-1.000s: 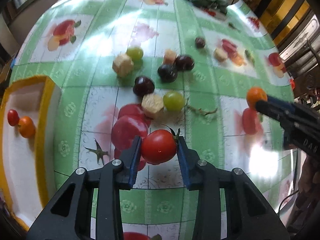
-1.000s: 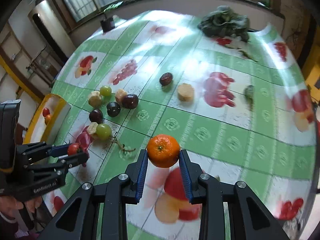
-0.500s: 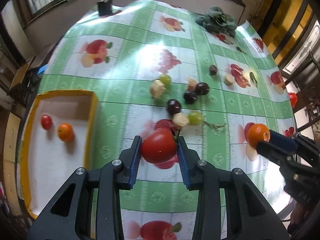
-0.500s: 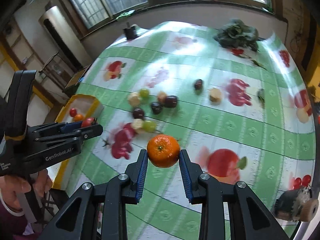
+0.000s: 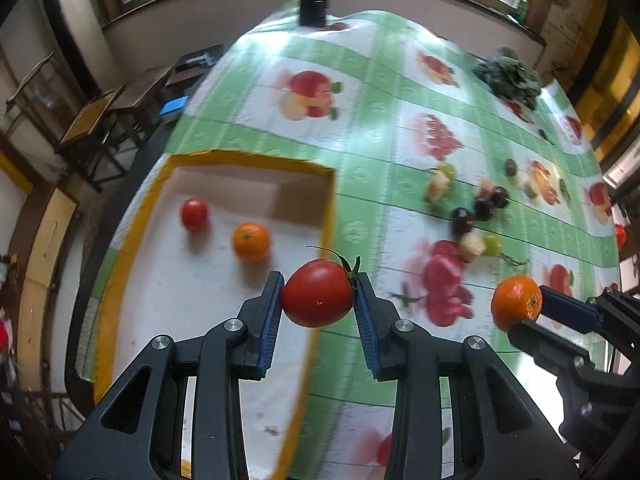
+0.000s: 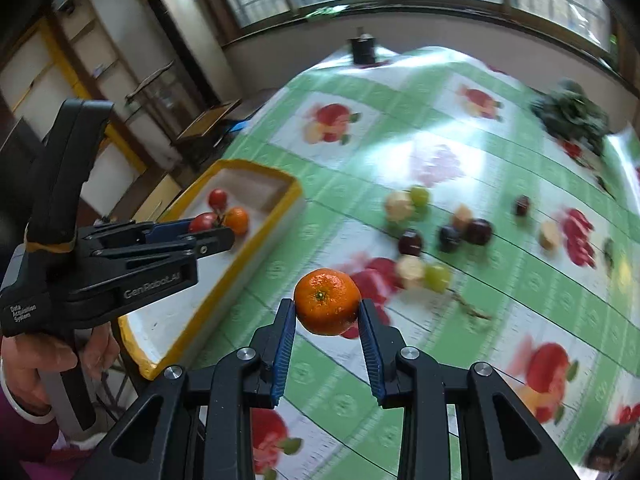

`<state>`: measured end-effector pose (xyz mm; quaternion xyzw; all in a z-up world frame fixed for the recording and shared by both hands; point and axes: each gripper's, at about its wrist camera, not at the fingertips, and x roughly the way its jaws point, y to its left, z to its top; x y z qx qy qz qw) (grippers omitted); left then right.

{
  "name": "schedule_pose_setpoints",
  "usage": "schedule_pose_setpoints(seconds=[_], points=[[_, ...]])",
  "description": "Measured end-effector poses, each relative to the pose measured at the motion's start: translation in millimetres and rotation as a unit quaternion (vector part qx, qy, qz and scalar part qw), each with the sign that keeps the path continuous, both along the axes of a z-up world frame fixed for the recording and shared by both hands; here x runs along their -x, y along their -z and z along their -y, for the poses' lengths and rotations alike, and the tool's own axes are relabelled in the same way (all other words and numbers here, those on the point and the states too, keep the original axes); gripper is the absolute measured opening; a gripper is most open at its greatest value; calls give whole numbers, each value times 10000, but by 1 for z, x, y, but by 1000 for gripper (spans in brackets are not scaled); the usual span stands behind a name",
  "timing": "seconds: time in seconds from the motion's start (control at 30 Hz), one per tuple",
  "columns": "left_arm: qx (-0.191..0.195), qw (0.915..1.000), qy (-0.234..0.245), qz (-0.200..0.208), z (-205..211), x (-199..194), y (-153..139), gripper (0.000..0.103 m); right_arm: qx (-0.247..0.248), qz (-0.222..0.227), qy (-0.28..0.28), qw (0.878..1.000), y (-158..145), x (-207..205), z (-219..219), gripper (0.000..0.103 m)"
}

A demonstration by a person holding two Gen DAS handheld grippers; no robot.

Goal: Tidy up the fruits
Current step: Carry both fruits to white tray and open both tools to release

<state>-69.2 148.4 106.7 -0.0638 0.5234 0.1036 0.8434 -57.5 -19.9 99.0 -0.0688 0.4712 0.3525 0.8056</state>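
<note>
Left claw (image 5: 318,294) clamps red tomato (image 5: 317,293) over yellow-rimmed tray (image 5: 329,216) edge; right claw (image 6: 327,307) clamps orange (image 6: 327,301) above tabletop (image 6: 460,344).

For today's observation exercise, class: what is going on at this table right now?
A person is sorting fruit with two handheld grippers. The left gripper is clamped on a red tomato above the yellow-rimmed tray; the right gripper grips an orange over the tablecloth. The tray holds a small tomato and another orange. Grapes and other pieces lie loose.
</note>
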Motion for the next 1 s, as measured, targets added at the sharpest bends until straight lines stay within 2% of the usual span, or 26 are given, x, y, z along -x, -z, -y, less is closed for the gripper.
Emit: schedule_pose_setpoints(seconds=[0.37,1.0], points=[[-6,9986,-514,-122,-54,6,13,34,84,-43,-727,9973,6,4,-70,31],[200,9937,-981,-498,-105,5,53,34,161,-260,-1245,9918,29,-8,-144,31]])
